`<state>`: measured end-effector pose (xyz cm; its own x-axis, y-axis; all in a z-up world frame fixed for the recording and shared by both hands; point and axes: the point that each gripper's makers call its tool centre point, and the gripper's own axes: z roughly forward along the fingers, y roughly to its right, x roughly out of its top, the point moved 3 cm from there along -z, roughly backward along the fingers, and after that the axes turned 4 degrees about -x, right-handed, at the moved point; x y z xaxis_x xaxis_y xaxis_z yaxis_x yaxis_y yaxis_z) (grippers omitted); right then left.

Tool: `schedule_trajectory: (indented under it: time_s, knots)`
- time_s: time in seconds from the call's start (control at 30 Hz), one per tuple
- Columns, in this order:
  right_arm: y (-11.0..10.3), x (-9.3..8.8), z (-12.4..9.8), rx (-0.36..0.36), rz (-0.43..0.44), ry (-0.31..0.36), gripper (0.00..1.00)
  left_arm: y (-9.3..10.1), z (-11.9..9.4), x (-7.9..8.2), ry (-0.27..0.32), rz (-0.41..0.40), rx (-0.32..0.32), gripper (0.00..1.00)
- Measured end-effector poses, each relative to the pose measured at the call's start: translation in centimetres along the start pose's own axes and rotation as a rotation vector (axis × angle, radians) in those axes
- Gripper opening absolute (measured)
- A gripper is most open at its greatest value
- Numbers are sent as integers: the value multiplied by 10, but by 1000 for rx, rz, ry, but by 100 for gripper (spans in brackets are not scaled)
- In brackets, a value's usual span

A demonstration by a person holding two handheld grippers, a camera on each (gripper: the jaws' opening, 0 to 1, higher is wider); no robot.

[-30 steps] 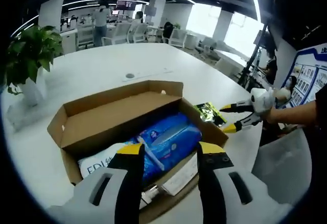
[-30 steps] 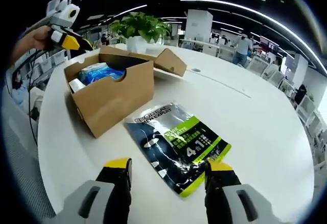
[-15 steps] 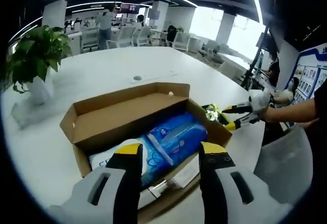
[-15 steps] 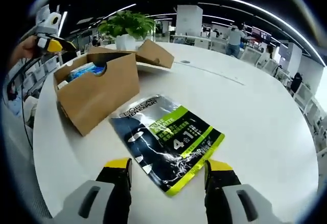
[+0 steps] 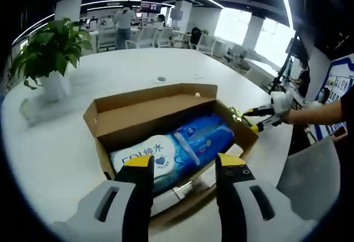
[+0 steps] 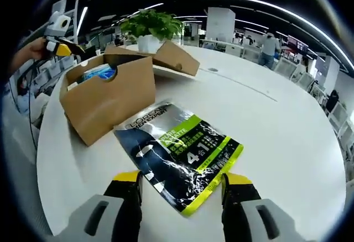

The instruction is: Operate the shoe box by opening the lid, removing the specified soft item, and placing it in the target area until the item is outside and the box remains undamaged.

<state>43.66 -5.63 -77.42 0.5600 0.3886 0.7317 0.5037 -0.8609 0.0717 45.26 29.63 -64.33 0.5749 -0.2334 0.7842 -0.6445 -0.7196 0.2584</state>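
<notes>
Brown corrugated cardboard shoe box [image 5: 166, 115], lid open; blue plastic tissue pack [image 5: 177, 151] inside. Glossy black-green foil pouch [image 6: 180, 151] beside box. Both tongs wide, empty.

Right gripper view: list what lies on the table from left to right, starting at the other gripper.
Left gripper held in a hand at the far left → open cardboard shoe box with a blue pack inside → black and green L'Oreal pouch lying flat on the white table.
</notes>
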Motion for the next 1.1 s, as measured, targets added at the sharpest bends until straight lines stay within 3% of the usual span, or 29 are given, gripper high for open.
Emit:
schedule_trajectory:
  time_s: [0.63,1.1]
  knots:
    - [6,6,5,43,-50,-20,55,-6,-4,-8,-16,-4,16,43]
    - [-2,7,-3,42,-101,-39,53,-13,-5,-13,-41,12,27,43]
